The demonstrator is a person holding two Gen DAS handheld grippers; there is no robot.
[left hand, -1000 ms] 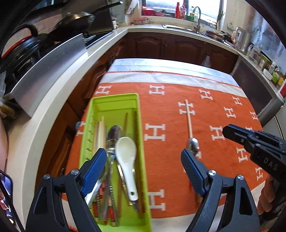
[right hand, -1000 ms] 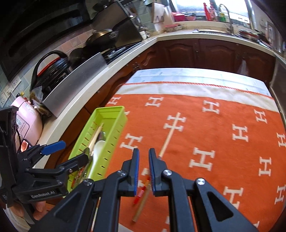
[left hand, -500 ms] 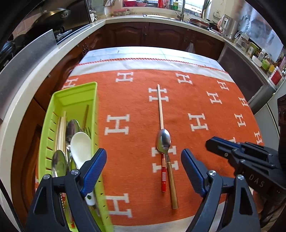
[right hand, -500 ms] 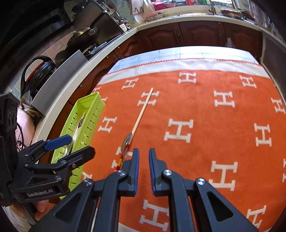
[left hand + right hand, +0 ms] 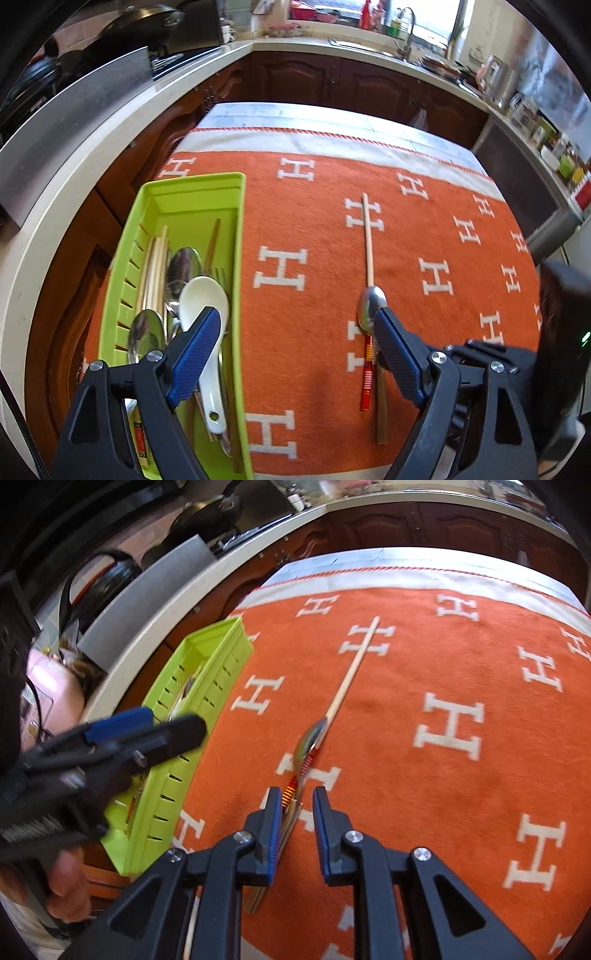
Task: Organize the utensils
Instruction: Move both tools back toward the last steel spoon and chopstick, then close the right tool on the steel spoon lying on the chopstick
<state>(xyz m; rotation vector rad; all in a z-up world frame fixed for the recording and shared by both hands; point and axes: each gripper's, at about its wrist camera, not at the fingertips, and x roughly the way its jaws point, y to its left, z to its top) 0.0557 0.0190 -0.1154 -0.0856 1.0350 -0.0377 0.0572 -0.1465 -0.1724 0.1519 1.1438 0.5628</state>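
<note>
A lime green utensil tray (image 5: 236,266) (image 5: 207,686) lies at the left of the orange cloth and holds a white ceramic spoon (image 5: 205,302), metal spoons and chopsticks. On the cloth lie a metal spoon (image 5: 370,306) (image 5: 310,738), a red-handled chopstick (image 5: 366,373) (image 5: 290,788) and a long wooden chopstick (image 5: 368,240) (image 5: 351,672). My left gripper (image 5: 295,343) is open and empty between tray and spoon. My right gripper (image 5: 294,805) is open, low over the spoon's handle and the red chopstick, nothing gripped.
The orange cloth with white H marks (image 5: 443,229) covers the table. A kitchen counter (image 5: 92,166) with a stove and pans runs along the left. Dark wood cabinets (image 5: 332,81) and a sink stand at the back.
My right gripper has opened and dropped down over the spoon handle and red chopstick. My left gripper has shifted a little back toward the tray.
</note>
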